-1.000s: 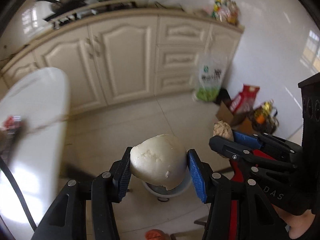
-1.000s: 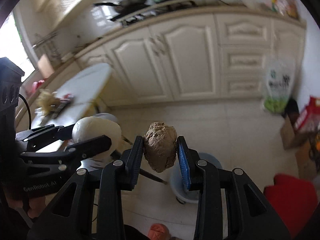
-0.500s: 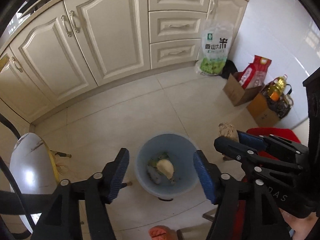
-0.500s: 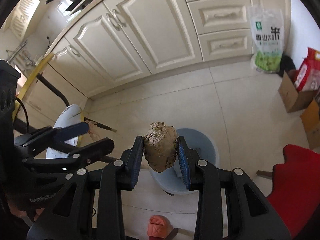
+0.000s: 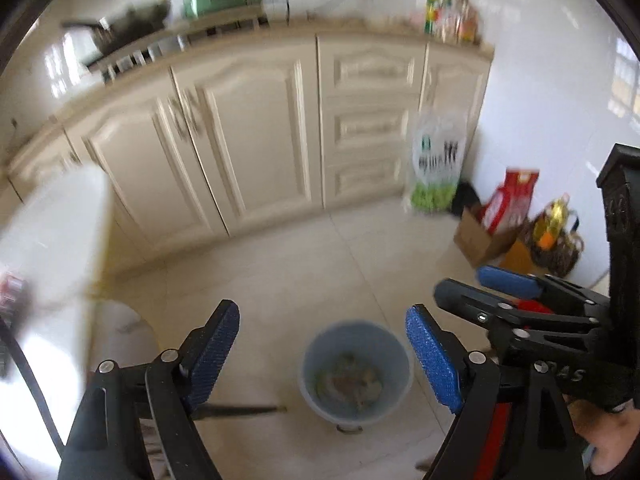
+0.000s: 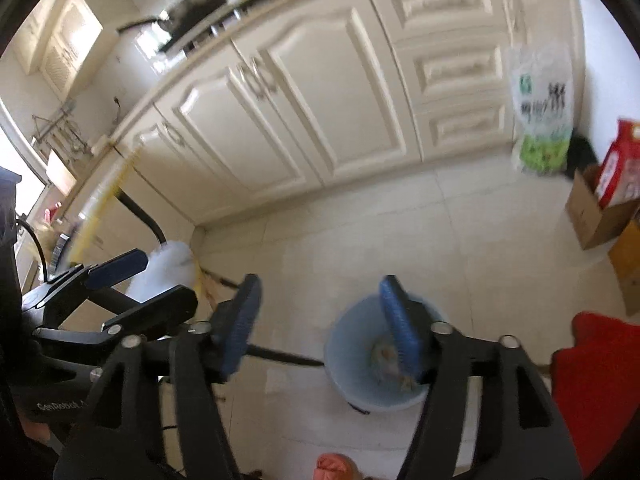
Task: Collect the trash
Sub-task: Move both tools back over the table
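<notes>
Left gripper [image 5: 322, 354]: lower centre of the left wrist view; blue-padded jaws spreading wider, nothing between them.
Right gripper [image 6: 320, 322]: lower centre of the right wrist view; jaws opening, nothing between them.
Round pale-blue plastic bin [image 5: 356, 368]: stands on the cream tiled floor [image 5: 304, 264], low in both views, below the jaws.
Trash [image 5: 352, 380]: a mixed brownish and pale heap inside the bin – blurred, single pieces not distinguishable.
Handling, judged: scraps look light and soft, likely crumbly – pinch gently across the widest part.
Bin, judged: thin, light, easily tipped.
White counter [image 5: 44, 240]: left edge of the left wrist view.
</notes>
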`<state>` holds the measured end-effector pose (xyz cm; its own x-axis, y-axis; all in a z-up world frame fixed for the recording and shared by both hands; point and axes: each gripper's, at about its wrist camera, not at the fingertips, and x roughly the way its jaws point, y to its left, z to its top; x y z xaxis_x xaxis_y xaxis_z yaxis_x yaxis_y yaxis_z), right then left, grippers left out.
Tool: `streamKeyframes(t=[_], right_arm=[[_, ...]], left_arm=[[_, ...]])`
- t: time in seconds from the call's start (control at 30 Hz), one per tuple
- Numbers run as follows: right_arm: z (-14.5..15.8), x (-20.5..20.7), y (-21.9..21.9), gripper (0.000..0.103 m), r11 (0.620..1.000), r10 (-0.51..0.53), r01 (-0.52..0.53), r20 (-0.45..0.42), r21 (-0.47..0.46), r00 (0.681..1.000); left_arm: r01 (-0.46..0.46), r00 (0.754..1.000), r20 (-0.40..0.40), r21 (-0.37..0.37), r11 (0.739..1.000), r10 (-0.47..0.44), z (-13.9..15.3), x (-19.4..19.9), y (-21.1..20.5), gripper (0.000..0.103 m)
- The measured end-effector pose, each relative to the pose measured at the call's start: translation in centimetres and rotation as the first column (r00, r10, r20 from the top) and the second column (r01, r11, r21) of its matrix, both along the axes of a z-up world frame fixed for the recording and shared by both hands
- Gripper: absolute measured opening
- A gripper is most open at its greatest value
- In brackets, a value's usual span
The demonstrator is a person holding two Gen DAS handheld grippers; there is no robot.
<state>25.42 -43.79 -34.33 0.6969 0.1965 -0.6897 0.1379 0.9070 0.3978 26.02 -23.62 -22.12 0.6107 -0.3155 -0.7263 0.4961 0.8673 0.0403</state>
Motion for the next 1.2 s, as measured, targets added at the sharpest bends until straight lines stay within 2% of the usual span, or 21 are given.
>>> streamKeyframes(t=[0.07, 0.2, 0.3, 0.47, 0.57, 0.83, 0.97, 1.1, 1.2], right_arm=[[3.3, -1.5, 0.9, 0.073, 0.999, -0.005, 0.007, 0.065, -0.037, 0.998], [9.3, -4.0, 3.9, 0.088, 0.993, -0.005, 0.023, 0.161, -0.115, 0.987], [13.4, -5.5, 6.9, 0.093, 0.986, 0.021, 0.017, 0.226, -0.163, 0.974], [18.7, -7.6, 13.0, 0.103, 0.973, 0.091, -0.015, 0.321, -0.232, 0.943], [20.8, -8.4, 16.8, 0.103, 0.965, 0.136, -0.043, 0.354, -0.258, 0.925], [23.6, -8.4, 26.9, 0.103, 0.936, 0.263, -0.143, 0.370, -0.321, 0.891], [23.5, -7.3, 30.9, 0.103, 0.919, 0.322, -0.200, 0.354, -0.338, 0.878], [22.6, -5.6, 33.7, 0.103, 0.906, 0.358, -0.244, 0.318, -0.346, 0.878], [21.3, -4.0, 34.8, 0.103, 0.899, 0.370, -0.263, 0.284, -0.352, 0.885]], left_arm=[[-0.015, 0.996, 0.089, -0.030, 0.999, 0.018, 2.8, -2.8, 1.6, 0.095], [-0.038, 0.975, 0.214, -0.079, 0.996, 0.054, 6.9, -8.0, 5.6, 0.096], [-0.079, 0.946, 0.307, -0.105, 0.991, 0.108, 9.8, -12.4, 9.6, 0.098], [-0.152, 0.886, 0.418, -0.150, 0.977, 0.202, 12.3, -19.1, 16.8, 0.102], [-0.182, 0.861, 0.448, -0.168, 0.969, 0.239, 12.6, -22.6, 20.4, 0.102], [-0.281, 0.801, 0.477, -0.233, 0.931, 0.361, 12.1, -30.5, 30.1, 0.102], [-0.333, 0.778, 0.471, -0.250, 0.909, 0.415, 12.0, -31.6, 34.0, 0.102], [-0.391, 0.770, 0.440, -0.247, 0.886, 0.462, 12.0, -29.5, 36.4, 0.102], [-0.452, 0.764, 0.381, -0.261, 0.853, 0.521, 11.5, -27.1, 38.5, 0.102]])
